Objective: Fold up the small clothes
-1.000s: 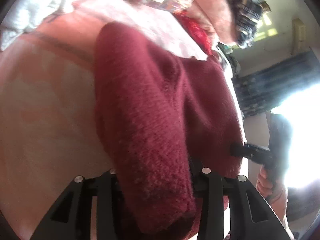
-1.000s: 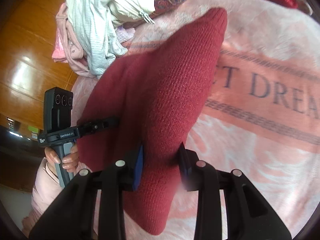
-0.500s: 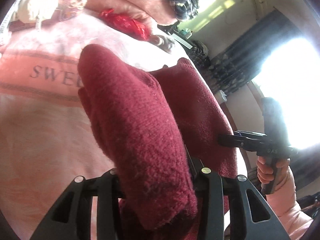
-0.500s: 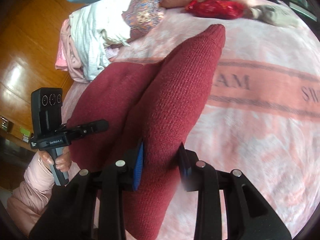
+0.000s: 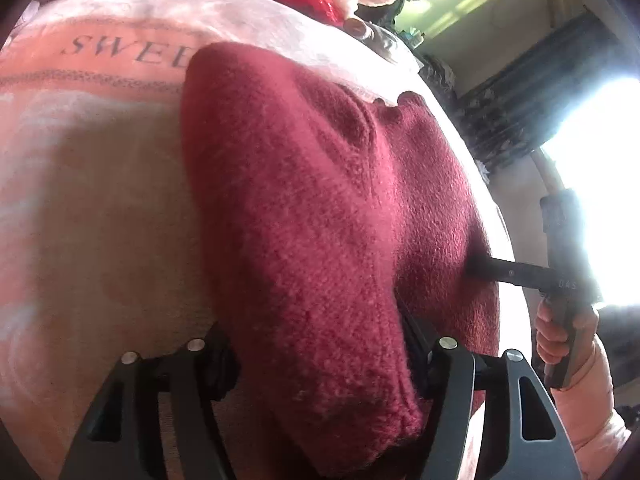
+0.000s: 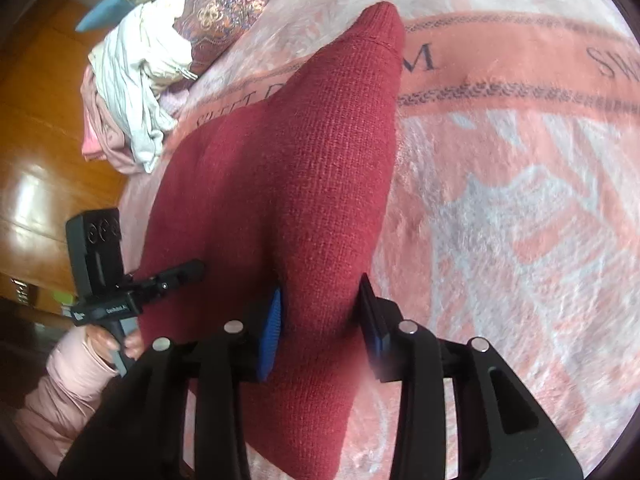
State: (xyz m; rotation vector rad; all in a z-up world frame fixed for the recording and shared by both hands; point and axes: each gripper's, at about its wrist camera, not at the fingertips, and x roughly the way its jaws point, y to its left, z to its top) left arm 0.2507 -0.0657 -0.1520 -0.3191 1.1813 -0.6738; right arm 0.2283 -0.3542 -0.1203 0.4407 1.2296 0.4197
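My left gripper (image 5: 320,360) has just been opening; its jaws stand wide w/ the maroon knit garment (image 5: 320,220) between them, left pad clear of the cloth. My right gripper (image 6: 320,328) also just eased open, knit between the pads; can't tell if they grip. Garment lies on the pink blanket (image 6: 520,220), near the clothes pile (image 6: 136,92). Risk: thick knit snags a pad on pullback & undoes the fold.
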